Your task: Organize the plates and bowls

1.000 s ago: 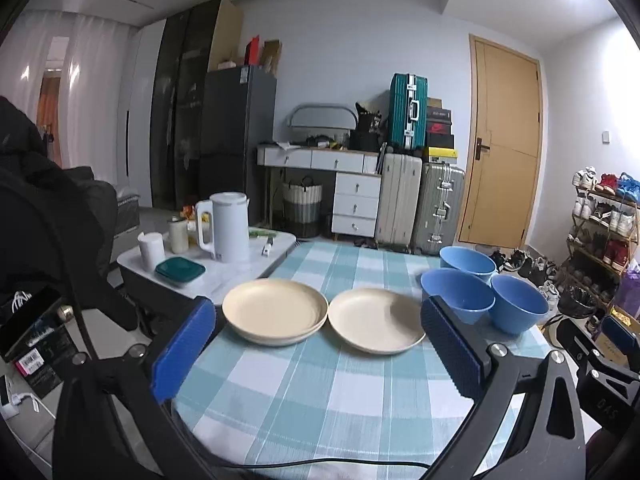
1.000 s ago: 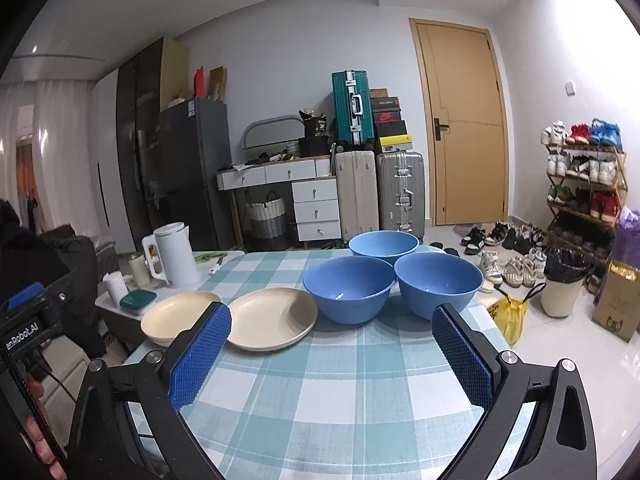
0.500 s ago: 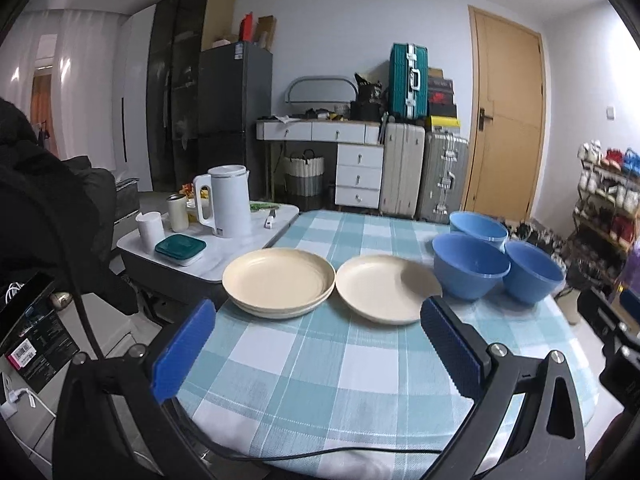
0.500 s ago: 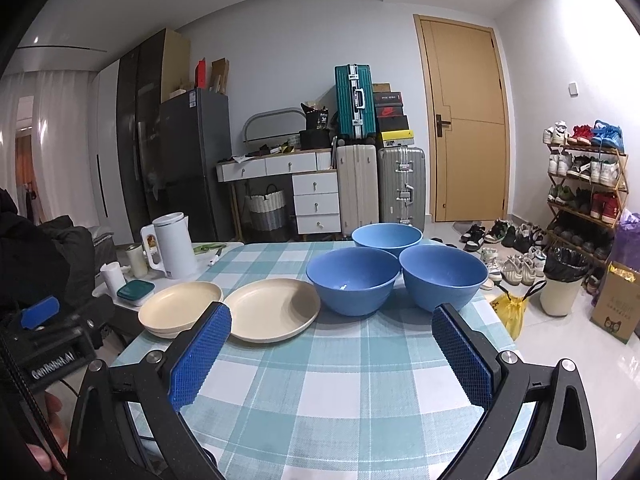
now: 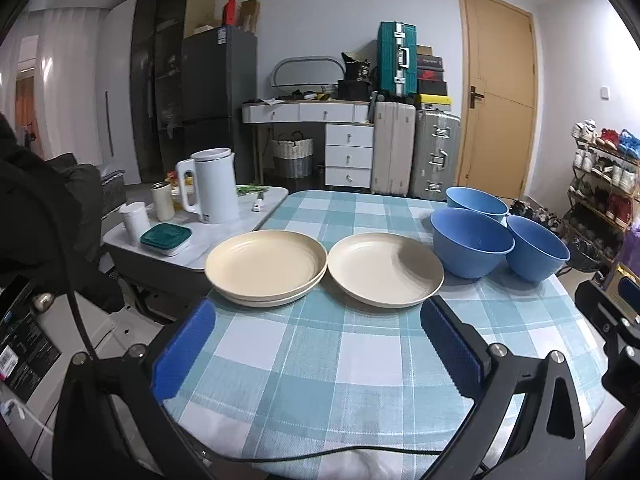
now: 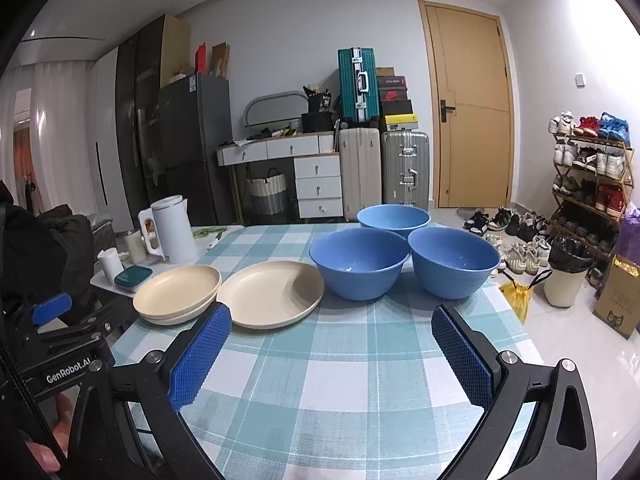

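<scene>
Cream plates lie on the checked tablecloth (image 5: 320, 360): a stack of two (image 5: 266, 264) at the left and a single plate (image 5: 384, 268) beside it. Three blue bowls (image 5: 472, 240) stand in a cluster at the right, also in the right wrist view (image 6: 360, 260). My left gripper (image 5: 316, 344) is open and empty, just short of the plates. My right gripper (image 6: 330, 356) is open and empty, in front of the single plate (image 6: 272, 294) and the bowls. The plate stack shows there too (image 6: 176, 292).
A low side table (image 5: 224, 236) left of the table holds a white kettle (image 5: 212, 184), cups and a teal-lidded box (image 5: 166, 236). Beyond are a fridge, drawers, suitcases and a door. A shoe rack (image 6: 592, 172) and bin (image 6: 568, 272) stand at the right.
Both grippers have dropped and tilted a little toward the table, so the plates and bowls look closer. Nothing on the table has moved.
</scene>
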{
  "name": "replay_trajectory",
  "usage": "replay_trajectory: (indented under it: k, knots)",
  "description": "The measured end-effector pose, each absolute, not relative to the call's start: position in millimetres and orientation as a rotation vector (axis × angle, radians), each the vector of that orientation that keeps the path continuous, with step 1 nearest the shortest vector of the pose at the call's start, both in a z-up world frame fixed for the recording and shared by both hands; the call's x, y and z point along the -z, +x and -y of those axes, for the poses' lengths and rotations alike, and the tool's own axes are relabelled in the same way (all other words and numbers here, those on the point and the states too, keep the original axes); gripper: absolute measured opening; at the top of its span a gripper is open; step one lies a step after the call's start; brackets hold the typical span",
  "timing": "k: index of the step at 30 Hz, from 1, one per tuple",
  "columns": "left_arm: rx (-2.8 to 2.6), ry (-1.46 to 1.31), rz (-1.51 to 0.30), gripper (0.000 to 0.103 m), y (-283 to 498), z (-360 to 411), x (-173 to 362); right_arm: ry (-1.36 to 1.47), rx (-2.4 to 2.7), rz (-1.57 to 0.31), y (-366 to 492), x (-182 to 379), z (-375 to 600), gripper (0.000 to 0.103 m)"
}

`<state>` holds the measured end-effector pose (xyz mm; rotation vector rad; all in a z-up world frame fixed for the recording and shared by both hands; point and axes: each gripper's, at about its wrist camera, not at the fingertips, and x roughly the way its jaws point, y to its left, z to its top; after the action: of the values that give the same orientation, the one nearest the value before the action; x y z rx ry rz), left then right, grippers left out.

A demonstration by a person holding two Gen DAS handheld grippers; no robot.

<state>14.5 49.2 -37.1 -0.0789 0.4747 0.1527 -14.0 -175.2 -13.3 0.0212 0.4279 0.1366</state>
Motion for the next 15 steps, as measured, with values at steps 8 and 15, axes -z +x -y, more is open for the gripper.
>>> replay_trajectory:
  k: [8,15]
  knots:
    - [-0.07,-0.031,-0.425,0.103,49.1,-61.1,15.9,0.03,-0.149,-0.481,24.4,22.9,166.3,0.102]
    - [-0.086,-0.006,-0.431,0.103,103.7,-70.5,1.4,0.09,-0.17,-0.542,77.4,30.7,153.6,0.102]
